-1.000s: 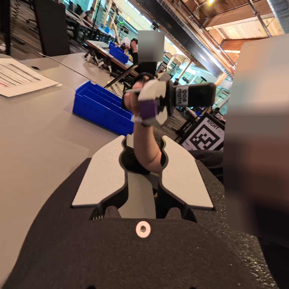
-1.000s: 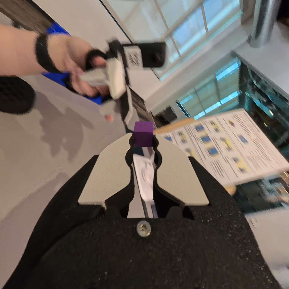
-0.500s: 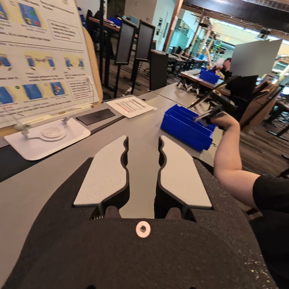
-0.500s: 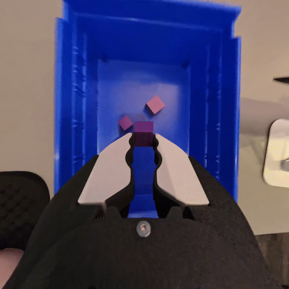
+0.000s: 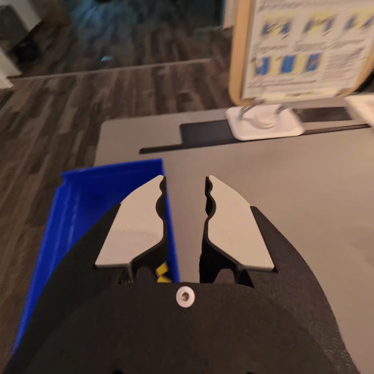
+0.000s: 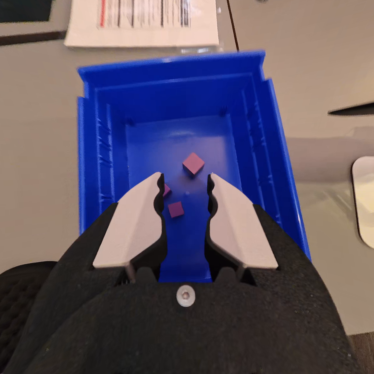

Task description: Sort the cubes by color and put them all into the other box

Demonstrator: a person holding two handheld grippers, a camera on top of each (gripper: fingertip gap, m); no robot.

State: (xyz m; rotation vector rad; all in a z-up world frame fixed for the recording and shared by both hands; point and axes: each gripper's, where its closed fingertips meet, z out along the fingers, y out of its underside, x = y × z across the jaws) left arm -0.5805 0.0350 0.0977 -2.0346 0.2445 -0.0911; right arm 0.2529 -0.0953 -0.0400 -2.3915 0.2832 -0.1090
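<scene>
Purple cubes (image 6: 193, 163) lie inside blue box (image 6: 172, 81).

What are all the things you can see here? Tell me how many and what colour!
purple cubes: three, purple, on the floor of the blue box in the right wrist view; one partly hidden behind a finger
blue box: one, blue, on the grey table under the right gripper
second blue box: one, blue, at the table's edge in the left wrist view
yellow cubes: yellow, inside the second blue box, count hidden
printed sheet: one, white, beyond the blue box
instruction board: one, wood-framed, on a white stand
table: one, grey
floor: dark wood
left gripper: fingers apart, holding nothing
right gripper: fingers apart, holding nothing
</scene>
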